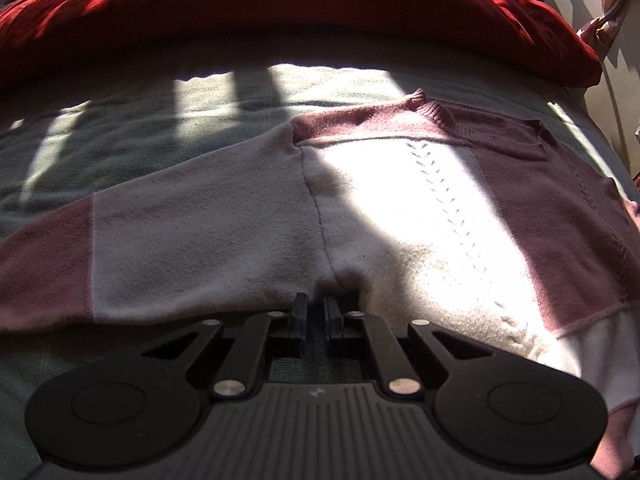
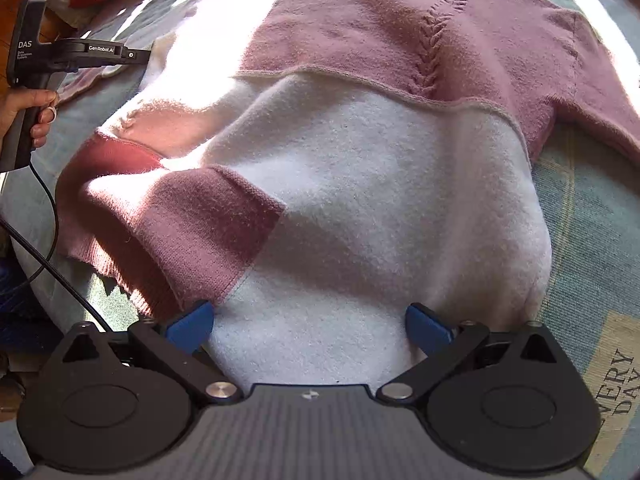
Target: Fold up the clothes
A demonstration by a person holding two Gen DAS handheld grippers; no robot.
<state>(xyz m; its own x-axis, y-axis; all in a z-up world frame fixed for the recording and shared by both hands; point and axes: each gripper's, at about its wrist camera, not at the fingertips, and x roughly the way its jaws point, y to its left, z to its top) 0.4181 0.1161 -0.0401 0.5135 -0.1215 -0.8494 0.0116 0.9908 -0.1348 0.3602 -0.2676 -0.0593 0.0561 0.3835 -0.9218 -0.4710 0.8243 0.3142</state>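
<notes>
Knit fabric is pinched at the tips of the left hand-held gripper (image 1: 316, 308): its jaws are drawn almost together on the near edge of the sweater (image 1: 360, 216), close to the seam where the sleeve (image 1: 180, 240) meets the body. The right hand-held gripper (image 2: 310, 326) stands wide, blue pads on either side of the white lower panel, nothing clamped. The sweater, dusty pink and white, lies spread on the bed's grey-green cover (image 1: 120, 128); in the right wrist view one pink cuff (image 2: 172, 232) is already laid across the body. A red blanket (image 1: 280, 8) lies beyond. Judgement: a side fold is in hand, with the grasp just secured. Next move calls for lifting the pinched edge and carrying it over the body without dragging the layers beneath; the right hand-held gripper could hold the hem down or close on it.
</notes>
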